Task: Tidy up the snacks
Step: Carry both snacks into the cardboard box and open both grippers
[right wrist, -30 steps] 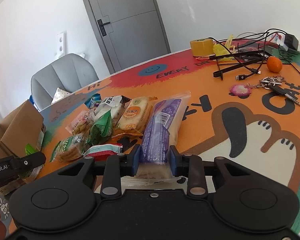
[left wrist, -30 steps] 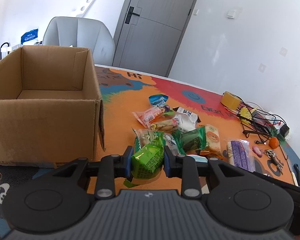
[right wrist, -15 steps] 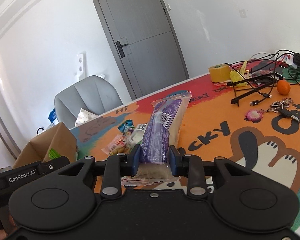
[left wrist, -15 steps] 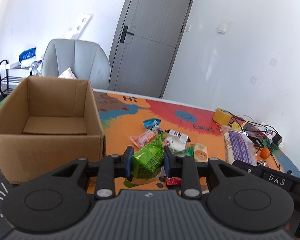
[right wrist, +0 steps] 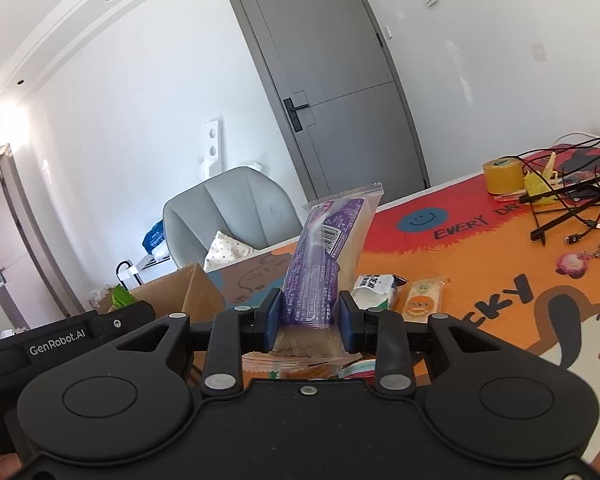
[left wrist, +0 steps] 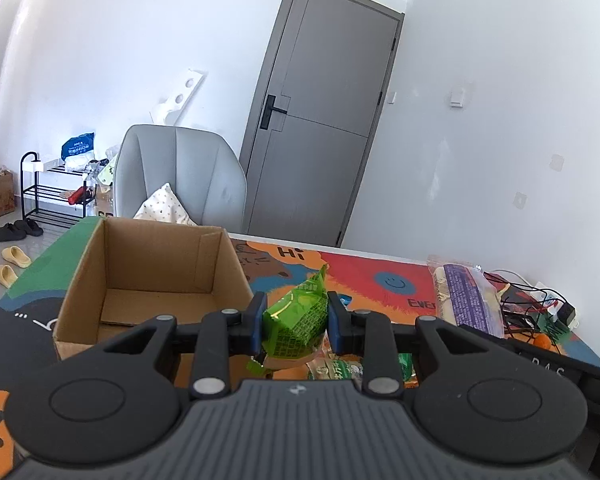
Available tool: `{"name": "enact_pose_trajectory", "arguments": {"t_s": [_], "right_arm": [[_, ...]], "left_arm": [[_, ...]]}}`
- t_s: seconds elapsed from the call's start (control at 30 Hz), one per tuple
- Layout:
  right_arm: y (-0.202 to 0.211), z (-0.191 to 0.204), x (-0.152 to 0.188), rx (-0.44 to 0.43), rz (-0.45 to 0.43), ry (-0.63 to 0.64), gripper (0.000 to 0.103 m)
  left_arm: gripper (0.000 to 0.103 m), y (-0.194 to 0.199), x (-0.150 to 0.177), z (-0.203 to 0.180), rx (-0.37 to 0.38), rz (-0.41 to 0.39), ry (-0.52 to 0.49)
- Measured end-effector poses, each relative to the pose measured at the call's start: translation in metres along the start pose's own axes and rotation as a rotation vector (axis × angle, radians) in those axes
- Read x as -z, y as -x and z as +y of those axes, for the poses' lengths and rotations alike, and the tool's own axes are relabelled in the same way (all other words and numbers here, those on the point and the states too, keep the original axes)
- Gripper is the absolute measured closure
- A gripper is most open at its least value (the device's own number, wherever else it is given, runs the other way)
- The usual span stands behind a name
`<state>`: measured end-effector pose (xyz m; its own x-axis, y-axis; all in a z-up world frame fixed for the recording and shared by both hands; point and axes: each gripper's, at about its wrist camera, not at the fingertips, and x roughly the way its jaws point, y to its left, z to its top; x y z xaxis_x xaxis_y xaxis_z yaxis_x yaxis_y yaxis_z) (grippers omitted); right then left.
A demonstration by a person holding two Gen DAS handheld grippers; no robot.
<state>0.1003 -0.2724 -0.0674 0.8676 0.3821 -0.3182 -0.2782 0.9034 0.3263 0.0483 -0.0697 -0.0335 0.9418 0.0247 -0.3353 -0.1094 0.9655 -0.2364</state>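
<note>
My left gripper (left wrist: 296, 322) is shut on a green snack packet (left wrist: 298, 320), held above the table just right of an open cardboard box (left wrist: 156, 280) whose inside looks bare. My right gripper (right wrist: 309, 318) is shut on a long purple-and-clear snack packet (right wrist: 326, 256) that stands up between its pads; the same purple packet (left wrist: 466, 300) shows at the right of the left wrist view. More snacks lie on the table below: a white packet (right wrist: 374, 286), an orange-faced cracker packet (right wrist: 422, 300) and green packets (left wrist: 336, 368). The box corner (right wrist: 180, 292) shows left of the right gripper.
The table carries a colourful orange cartoon mat (right wrist: 480, 264). At its right lie a yellow tape roll (right wrist: 502, 176), black cables (right wrist: 568, 200), a pink keyring (right wrist: 572, 262) and an orange fruit (left wrist: 544, 342). A grey chair (left wrist: 180, 176) and a grey door (left wrist: 320, 120) stand behind.
Both grippers have risen with their packets and tilted up, so the snack pile has dropped low in view. The box now sits lower and its inside shows more.
</note>
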Motion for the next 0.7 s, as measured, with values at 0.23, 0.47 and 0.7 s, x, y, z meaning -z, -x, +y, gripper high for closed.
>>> {"name": "enact_pose_trajectory", "arguments": {"t_s": [0.23,0.47,0.7], "right_arm": [[-0.010,0.024,-0.006,-0.065,-0.009,0.029,0.072],[-0.029,0.045,-0.010,-0.104,0.009,0.061,0.072],[-0.047,0.066,-0.013,-0.131,0.027,0.092,0.072]], "left_arm": [[0.074,0.000,-0.013,0.021,-0.046,-0.026,0.022],[0.074,-0.006,-0.025,0.049,-0.084,-0.038,0.056],[0.074,-0.017,-0.029,0.076,-0.118,-0.029,0.084]]}}
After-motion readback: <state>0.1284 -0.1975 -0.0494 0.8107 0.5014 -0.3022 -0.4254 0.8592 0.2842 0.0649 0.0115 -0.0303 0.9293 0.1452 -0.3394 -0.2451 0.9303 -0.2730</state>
